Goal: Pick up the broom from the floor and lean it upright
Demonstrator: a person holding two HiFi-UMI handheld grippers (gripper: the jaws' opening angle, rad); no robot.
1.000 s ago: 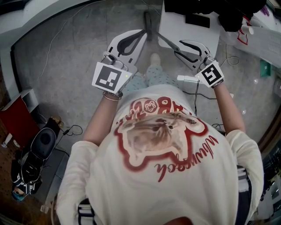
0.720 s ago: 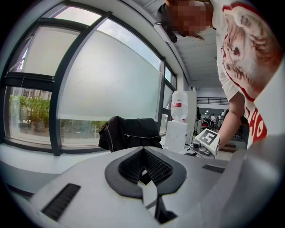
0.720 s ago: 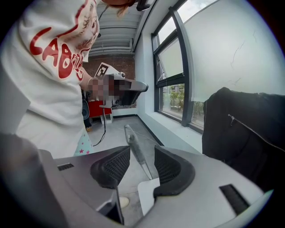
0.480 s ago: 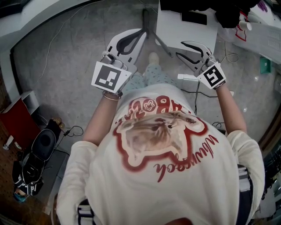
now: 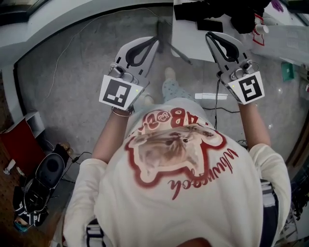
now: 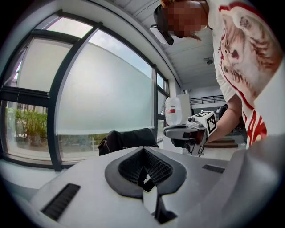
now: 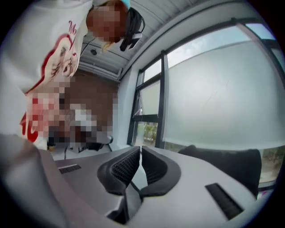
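I cannot pick out a broom in any view. In the head view both grippers are held out level above the grey floor [image 5: 82, 62], in front of the person's white printed shirt. My left gripper [image 5: 155, 41] has its tips together and holds nothing. My right gripper [image 5: 209, 34] reaches over the edge of the white table [image 5: 190, 36]. Its jaws are closing, almost touching, with nothing between them. The left gripper view shows the right gripper [image 6: 171, 131] beside it. A dark pole [image 5: 163, 30] and a thin grey rod [image 5: 181, 50] lie on the floor just past the grippers.
Dark bags and clothing [image 5: 241, 12] pile on the white table. A white power strip [image 5: 210, 96] with cables lies on the floor to the right. At the lower left are a red box [image 5: 19, 140] and black gear [image 5: 46, 169]. Large windows [image 6: 102, 89] stand ahead.
Both grippers have risen and moved farther out, the right one much more, swinging up over the table's edge. The right jaws went from wide open to almost closed.
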